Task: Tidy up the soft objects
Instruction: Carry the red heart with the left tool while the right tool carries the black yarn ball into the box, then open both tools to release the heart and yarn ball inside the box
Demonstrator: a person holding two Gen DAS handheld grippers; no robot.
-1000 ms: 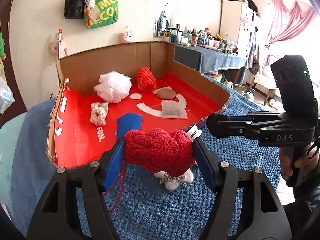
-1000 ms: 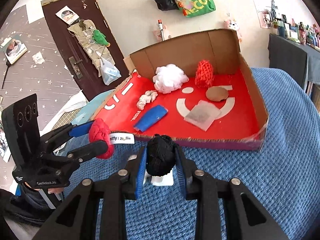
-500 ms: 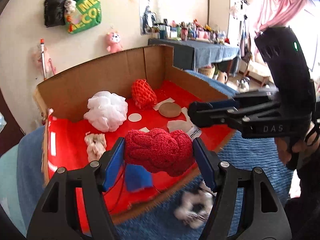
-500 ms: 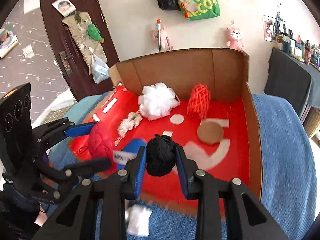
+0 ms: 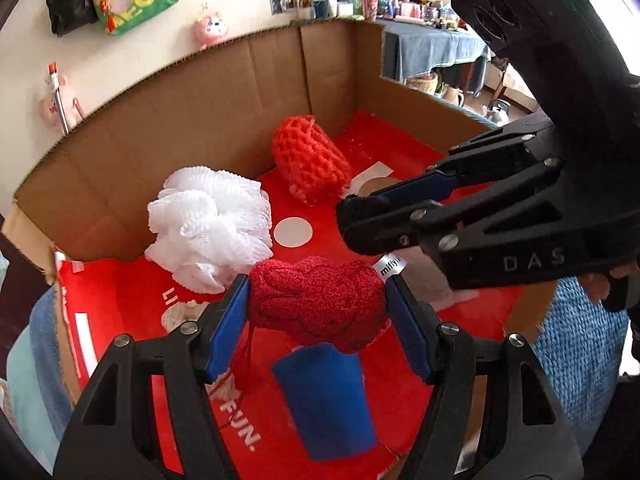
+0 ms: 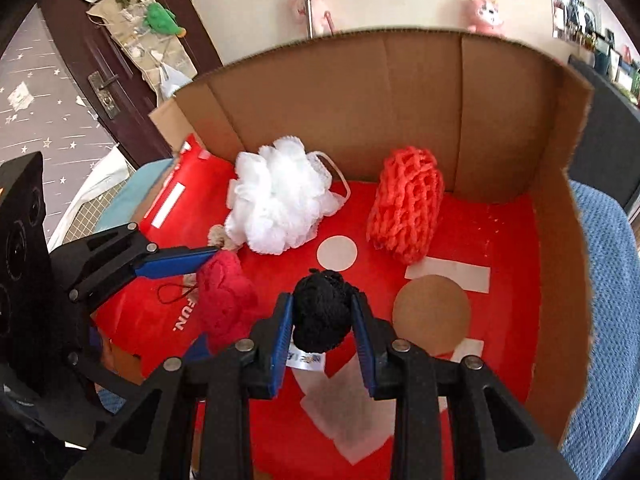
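A red woolly toy [image 5: 318, 304] is pinched by the left hand-held gripper [image 5: 316, 312]. A black woolly ball [image 6: 322, 314] is pinched by the right hand-held gripper [image 6: 322, 328], with a white puff [image 6: 276, 206] at 11 o'clock in the box [image 6: 560, 240].

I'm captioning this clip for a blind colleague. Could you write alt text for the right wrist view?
The right tool grips a black knitted ball above a cardboard box with a red floor. To its left, the left tool holds a red knitted toy. Deeper in the box lie a white mesh pouf and an orange net sponge.
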